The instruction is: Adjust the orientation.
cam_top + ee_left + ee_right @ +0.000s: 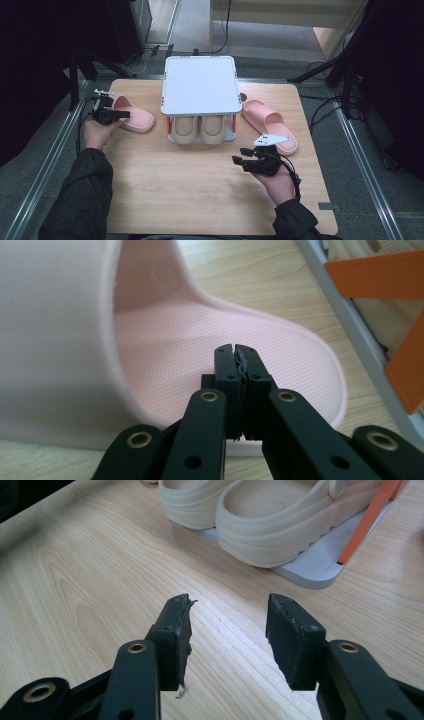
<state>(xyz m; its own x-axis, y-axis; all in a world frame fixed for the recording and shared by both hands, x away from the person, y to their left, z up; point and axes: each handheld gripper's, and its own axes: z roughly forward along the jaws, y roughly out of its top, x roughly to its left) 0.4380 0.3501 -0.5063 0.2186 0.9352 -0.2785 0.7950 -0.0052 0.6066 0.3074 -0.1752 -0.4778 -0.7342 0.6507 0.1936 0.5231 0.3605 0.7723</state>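
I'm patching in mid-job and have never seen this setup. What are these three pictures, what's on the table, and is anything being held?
A person at a wooden table holds a two-jaw gripper in each hand. The high view looks down from above; the other two come from cameras riding on each gripper, looking along its black jaws. In the middle stands a small grey shoe rack with a pair of beige clogs on its lower shelf. One pink slipper lies to its left, another pink slipper to its right. The left gripper has its jaws closed together over the left slipper's insole, gripping nothing. The right gripper is open above bare wood, holding nothing.
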